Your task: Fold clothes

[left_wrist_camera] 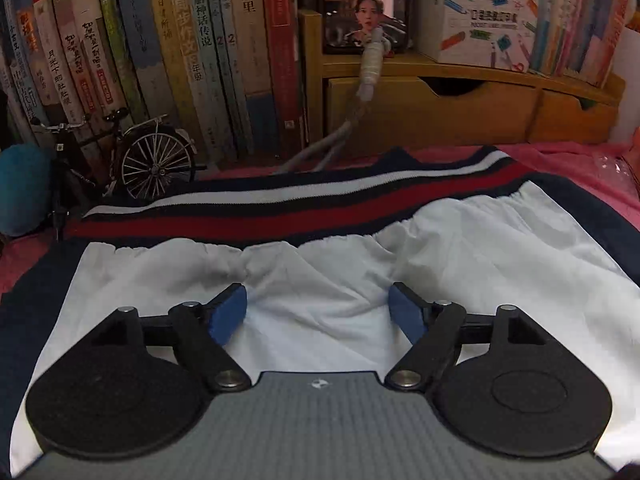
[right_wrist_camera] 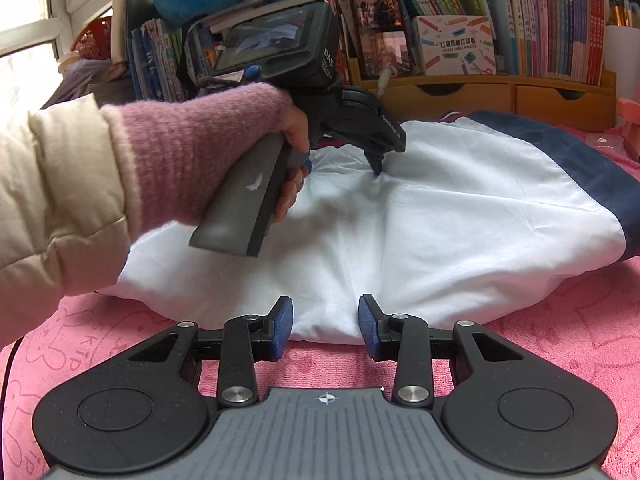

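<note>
Pink towel (right_wrist_camera: 560, 320) under white-and-navy garment (right_wrist_camera: 440, 220), striped hem toward bookshelf; both hand-held grippers (left_wrist_camera: 318, 312) (right_wrist_camera: 325, 328) apart, empty

Book spines (left_wrist_camera: 192, 40) on the shelf carry Chinese titles, among them 希腊神话传说, 同步作文 and 月光下的肚肚狼, with the numeral 2 on two neighbouring spines. White box (right_wrist_camera: 454, 46): 口袋标签打印机, "POCKET LABEL PRINTER". Camera housing (right_wrist_camera: 280, 46): "DAS".
</note>
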A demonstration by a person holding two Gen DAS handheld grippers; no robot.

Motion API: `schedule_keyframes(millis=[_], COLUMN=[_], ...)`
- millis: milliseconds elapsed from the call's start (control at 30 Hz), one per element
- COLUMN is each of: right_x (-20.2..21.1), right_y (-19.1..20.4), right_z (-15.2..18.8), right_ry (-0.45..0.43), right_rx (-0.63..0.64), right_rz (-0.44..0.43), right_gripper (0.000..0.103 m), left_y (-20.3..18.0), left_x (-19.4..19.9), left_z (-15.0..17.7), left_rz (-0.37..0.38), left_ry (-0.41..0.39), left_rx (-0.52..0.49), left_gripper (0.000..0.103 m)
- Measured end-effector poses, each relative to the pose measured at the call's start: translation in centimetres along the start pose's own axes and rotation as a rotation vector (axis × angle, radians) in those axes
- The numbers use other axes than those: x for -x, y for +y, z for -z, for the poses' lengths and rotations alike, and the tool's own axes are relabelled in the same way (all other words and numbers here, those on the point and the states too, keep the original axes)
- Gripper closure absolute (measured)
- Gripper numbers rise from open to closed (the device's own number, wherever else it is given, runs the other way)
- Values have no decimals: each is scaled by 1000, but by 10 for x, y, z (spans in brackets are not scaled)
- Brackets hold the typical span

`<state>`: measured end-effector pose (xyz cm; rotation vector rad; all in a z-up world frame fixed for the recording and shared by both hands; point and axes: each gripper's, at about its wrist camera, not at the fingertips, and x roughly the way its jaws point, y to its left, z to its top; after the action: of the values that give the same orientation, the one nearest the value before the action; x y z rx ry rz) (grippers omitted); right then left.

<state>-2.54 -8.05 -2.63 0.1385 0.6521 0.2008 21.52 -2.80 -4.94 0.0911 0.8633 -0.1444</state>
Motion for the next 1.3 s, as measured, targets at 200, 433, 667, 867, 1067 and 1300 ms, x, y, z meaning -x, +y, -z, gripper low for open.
schedule_keyframes(millis=[200, 433, 667, 867, 1067, 1300], right_x=[-3, -3, -1, -2, -2, -2], right_y=[5, 4, 3, 1, 0, 0], right_z=[1, 3, 4, 3, 3, 3], right_ry=[4, 1, 0, -1, -2, -3], right_rx=[21, 4, -7, -14, -22, -23], right_rz=[-3, -16, -25, -29, -35, -35], right_gripper=[59, 59, 59, 59, 59, 59], left_y=[25, 53, 32, 3, -13, -12], left_x=[67, 188, 225, 197, 159, 155], left_z=[26, 115, 196, 214, 199, 199], left_rz=[0, -16, -53, -3, -47, -40], left_ry=[-115, -286, -367, -374, -374, -294], left_rx=[-130, -464, -920, -1117, -1228, -1355], left_gripper=[35, 26, 21, 21, 37, 66])
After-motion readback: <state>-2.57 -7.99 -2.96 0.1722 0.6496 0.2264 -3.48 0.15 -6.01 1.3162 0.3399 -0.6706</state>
